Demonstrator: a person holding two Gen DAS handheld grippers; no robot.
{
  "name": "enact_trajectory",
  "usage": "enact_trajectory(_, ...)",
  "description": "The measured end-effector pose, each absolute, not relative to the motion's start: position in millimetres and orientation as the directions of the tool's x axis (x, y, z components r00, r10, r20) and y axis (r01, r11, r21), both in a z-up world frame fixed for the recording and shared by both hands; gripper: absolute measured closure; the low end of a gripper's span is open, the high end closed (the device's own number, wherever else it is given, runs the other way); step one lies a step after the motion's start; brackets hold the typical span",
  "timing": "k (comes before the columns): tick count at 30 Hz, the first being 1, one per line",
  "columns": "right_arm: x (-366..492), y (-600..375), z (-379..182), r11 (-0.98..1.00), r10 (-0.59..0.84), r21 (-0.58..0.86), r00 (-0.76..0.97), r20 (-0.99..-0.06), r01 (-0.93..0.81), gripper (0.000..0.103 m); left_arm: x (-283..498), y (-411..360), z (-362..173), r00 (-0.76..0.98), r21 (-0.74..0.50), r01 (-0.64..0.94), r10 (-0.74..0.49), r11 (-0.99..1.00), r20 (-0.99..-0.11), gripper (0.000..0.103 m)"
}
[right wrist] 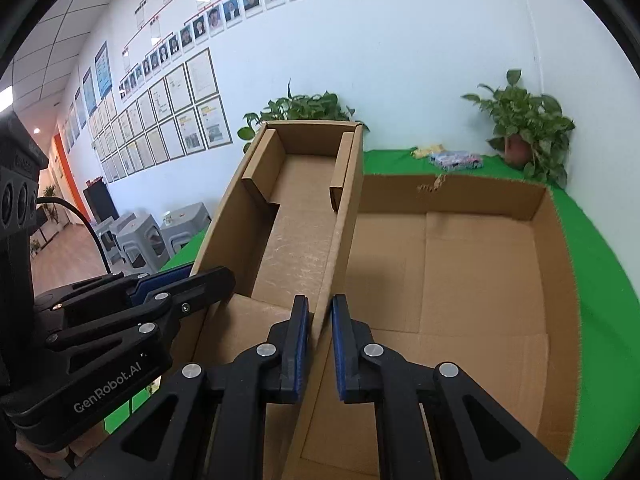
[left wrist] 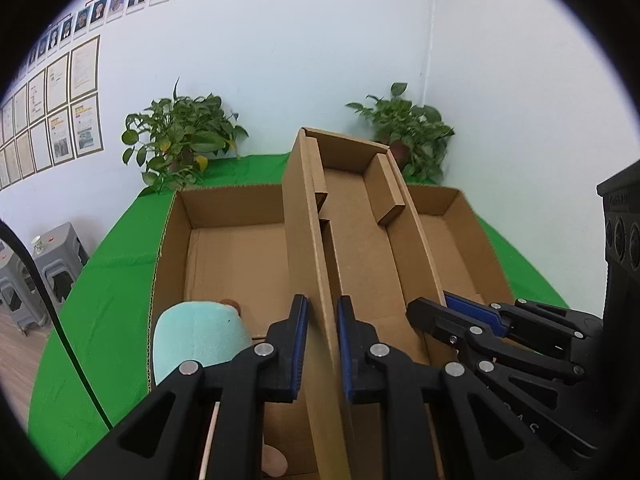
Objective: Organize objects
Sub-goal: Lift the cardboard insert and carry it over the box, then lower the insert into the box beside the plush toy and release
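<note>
A long, narrow cardboard tray [left wrist: 360,220] [right wrist: 296,216] with folded inner flaps hangs tilted over a large open cardboard box [left wrist: 168,240] [right wrist: 552,240] on the green cloth. My left gripper [left wrist: 322,344] is shut on the tray's left wall. My right gripper [right wrist: 320,344] is shut on its right wall. Each gripper also shows in the other's view, the right gripper [left wrist: 434,306] at the right and the left gripper [right wrist: 196,276] at the left. A teal plush toy [left wrist: 196,340] lies in the big box's near left corner, partly hidden by my left fingers.
Two potted plants [left wrist: 180,136] [right wrist: 528,128] stand on the green table against the white wall. Small colourful packets [right wrist: 456,158] lie behind the big box. Grey stools [right wrist: 140,240] stand on the floor to the left. A black cable [left wrist: 60,320] runs past the left side.
</note>
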State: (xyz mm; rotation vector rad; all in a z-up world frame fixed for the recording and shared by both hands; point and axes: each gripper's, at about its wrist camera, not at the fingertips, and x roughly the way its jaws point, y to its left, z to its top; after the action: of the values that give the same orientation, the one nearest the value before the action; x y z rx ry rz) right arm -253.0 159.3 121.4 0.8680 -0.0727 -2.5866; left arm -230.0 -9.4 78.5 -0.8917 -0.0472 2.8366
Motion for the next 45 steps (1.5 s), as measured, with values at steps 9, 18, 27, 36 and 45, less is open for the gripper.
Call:
enact_trajectory(9, -307, 151, 46, -0.912, -0.407, 0.23, -0.663, -0.629, 0.341, 0.094, -259, -7, 24, -0.753, 0.017, -0.106, 0.069, -0.994, -0.654, 0.092)
enact_trajectory(18, -333, 138, 1, -0.913, -0.404, 0.256, -0.625, -0.668, 0.316, 0.094, -266, -9, -4, -0.712, 0.044, -0.098, 0.039, -0.994, -0.701, 0.091)
enact_trajectory(27, -336, 108, -12, -0.935, -0.346, 0.191, -0.647, -0.68, 0.298, 0.096, -242, -28, 16, -0.742, -0.009, -0.085, 0.069, -0.996, -0.667, 0.089)
enact_trajectory(36, -350, 81, -8, -0.951, -0.276, 0.099, -0.659, -0.699, 0.293, 0.094, -196, -56, 33, -0.8, -0.029, -0.054, 0.06, -0.998, -0.597, 0.088)
enact_trajectory(45, -341, 92, 3, -0.941, -0.335, 0.188, -0.681, -0.651, 0.283, 0.081, -168, -58, 33, -0.85, -0.048, -0.023, 0.045, -0.999, -0.525, 0.071)
